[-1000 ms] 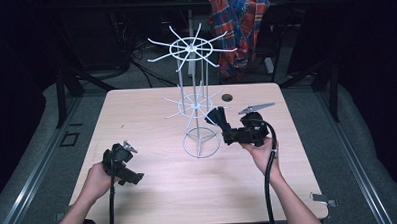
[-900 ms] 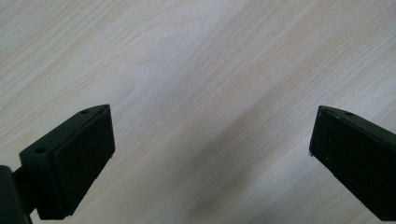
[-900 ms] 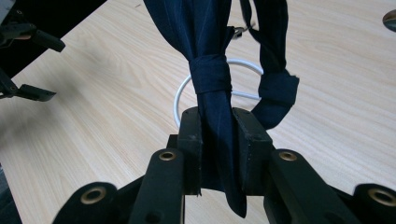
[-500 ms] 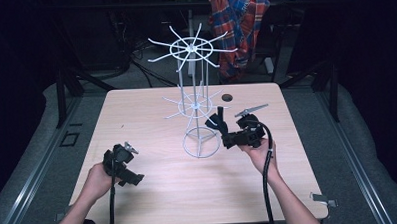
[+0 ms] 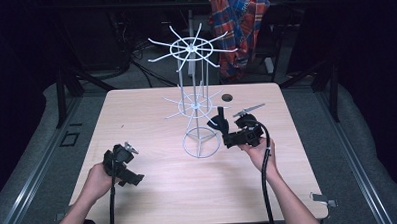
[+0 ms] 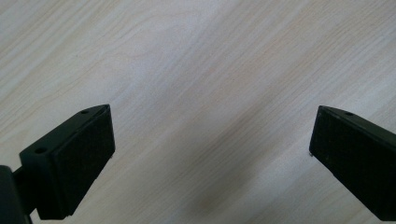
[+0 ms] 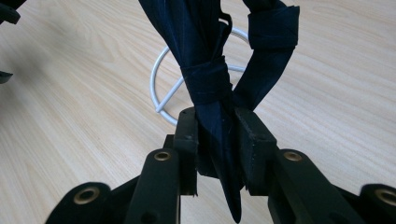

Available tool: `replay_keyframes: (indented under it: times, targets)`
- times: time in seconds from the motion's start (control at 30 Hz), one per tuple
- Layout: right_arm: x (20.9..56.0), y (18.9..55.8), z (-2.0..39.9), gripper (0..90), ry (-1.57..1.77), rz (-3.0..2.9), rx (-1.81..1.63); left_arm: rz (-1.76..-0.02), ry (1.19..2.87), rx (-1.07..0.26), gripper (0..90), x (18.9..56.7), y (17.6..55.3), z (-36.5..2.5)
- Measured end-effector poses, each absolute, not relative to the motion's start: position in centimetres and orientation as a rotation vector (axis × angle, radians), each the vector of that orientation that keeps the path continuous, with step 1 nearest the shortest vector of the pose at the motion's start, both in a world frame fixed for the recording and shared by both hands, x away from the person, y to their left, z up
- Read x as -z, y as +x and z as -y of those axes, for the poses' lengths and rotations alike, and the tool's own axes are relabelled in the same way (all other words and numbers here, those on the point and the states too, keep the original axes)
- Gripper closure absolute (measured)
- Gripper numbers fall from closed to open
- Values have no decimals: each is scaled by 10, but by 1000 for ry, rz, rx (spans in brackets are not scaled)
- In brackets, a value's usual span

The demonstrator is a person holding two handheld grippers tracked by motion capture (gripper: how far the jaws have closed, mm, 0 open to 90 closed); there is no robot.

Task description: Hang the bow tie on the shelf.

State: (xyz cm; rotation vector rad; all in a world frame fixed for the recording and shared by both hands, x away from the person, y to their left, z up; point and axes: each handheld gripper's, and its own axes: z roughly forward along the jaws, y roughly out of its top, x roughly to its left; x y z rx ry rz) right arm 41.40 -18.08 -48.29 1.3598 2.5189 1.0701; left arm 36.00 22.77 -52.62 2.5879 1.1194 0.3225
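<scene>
A white wire rack (image 5: 195, 106) with two tiers of spokes stands on the middle of the wooden table (image 5: 154, 193). Its ring base (image 7: 161, 79) lies just beyond my right gripper's jaws. My right gripper (image 5: 227, 137) (image 7: 217, 122) is beside that base on its right, shut on a dark navy strip of fabric (image 5: 221, 122) (image 7: 205, 70) with a knotted band around it. Near the front left of the table my left gripper (image 5: 123, 167) (image 6: 212, 116) is held over bare wood, its jaws wide open with nothing between them.
A small dark disc (image 5: 227, 97) lies on the table behind the rack. A plaid cloth (image 5: 238, 20) hangs beyond the far edge. Bare table surface stretches across the front and between my two hands.
My right gripper has shifted slightly down and toward the rack's base, and the fabric in it now looks narrower. My left gripper has stayed where it was.
</scene>
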Motion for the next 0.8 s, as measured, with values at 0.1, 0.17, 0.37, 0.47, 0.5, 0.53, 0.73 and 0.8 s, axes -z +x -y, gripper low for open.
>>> replay_keyframes:
  times: [0.1, 0.17, 0.37, 0.47, 0.5, 0.53, 0.73, 0.8]
  targets:
    - [486, 417, 178, 694, 1355, -2536, -1055, -1119, 2589, -311, 3, 526, 360, -228]
    - [488, 418, 176, 690, 1351, -2549, -1035, -1118, 2591, -308, 3, 527, 360, -228]
    - [485, 417, 178, 659, 1339, -2550, -1041, -1115, 2591, -308, 3, 527, 360, -228]
    - [486, 417, 177, 650, 1341, -2548, -1050, -1116, 2591, -307, 3, 527, 360, -228]
    - [486, 417, 176, 645, 1340, -2548, -1054, -1117, 2590, -306, 3, 527, 360, -228]
    - [486, 417, 176, 645, 1337, -2545, -1051, -1118, 2591, -307, 3, 527, 360, -228]
    - [483, 415, 176, 633, 1325, -2540, -1048, -1117, 2591, -308, 3, 526, 360, -228]
    - [483, 415, 176, 635, 1324, -2541, -1046, -1116, 2590, -305, 3, 526, 360, -228]
